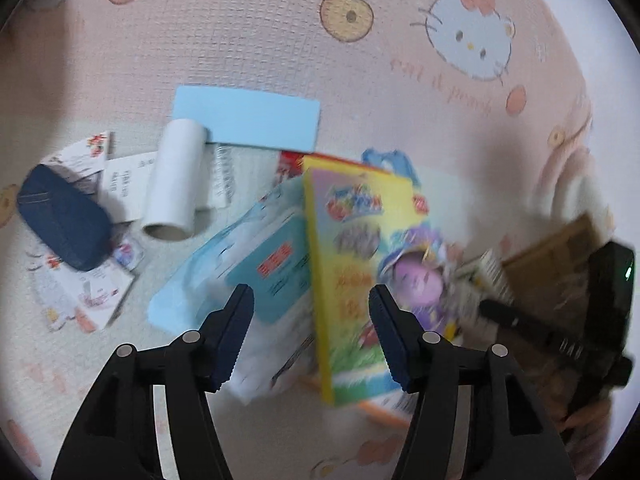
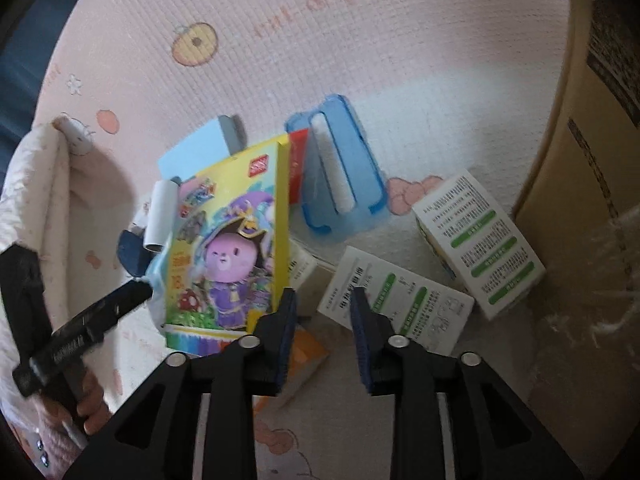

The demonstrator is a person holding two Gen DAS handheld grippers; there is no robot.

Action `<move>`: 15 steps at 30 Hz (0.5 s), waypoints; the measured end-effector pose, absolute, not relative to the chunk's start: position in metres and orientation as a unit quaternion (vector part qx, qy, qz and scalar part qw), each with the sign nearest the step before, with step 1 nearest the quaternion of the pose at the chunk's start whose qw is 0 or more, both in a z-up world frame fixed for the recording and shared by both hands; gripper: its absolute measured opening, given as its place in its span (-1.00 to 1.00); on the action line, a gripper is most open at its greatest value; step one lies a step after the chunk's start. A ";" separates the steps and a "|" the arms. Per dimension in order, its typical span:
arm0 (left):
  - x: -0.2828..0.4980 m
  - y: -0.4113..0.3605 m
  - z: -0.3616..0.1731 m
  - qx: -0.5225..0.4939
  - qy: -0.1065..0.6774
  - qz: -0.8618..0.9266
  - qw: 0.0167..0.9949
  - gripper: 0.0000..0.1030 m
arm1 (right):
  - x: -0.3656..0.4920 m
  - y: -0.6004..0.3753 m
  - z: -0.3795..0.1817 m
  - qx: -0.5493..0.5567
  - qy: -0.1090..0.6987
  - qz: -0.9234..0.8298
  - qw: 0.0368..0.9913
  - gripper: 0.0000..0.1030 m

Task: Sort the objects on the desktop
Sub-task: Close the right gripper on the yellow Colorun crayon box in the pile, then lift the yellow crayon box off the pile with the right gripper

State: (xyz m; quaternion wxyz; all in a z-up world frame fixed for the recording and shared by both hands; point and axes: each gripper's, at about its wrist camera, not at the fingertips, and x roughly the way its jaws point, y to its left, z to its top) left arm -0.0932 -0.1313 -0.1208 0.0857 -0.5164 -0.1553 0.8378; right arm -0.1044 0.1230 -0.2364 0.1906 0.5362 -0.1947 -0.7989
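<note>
Left wrist view, left to right on a pink cartoon-print mat [image 1: 248, 32]: a dark denim oval case [image 1: 64, 228] lying on printed leaflets, a white paper roll [image 1: 174, 184], a flat light-blue card [image 1: 248, 122], a crinkly pale-blue plastic packet [image 1: 248, 276], and a glossy yellow cartoon box [image 1: 356, 272] standing tilted. The left gripper [image 1: 312, 300] is spread wide and holds nothing. Right wrist view: the same yellow box sits left of a blue plastic lint-roller holder [image 2: 340, 168] and white cardboard boxes with green labels [image 2: 480, 240]. The right gripper [image 2: 324, 304] is partly open and empty.
</note>
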 end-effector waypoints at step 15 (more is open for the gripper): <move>-0.117 -0.114 -0.148 -0.537 -0.186 0.815 0.117 0.22 | -0.141 0.082 -0.256 0.544 -0.204 -0.780 0.232 -0.03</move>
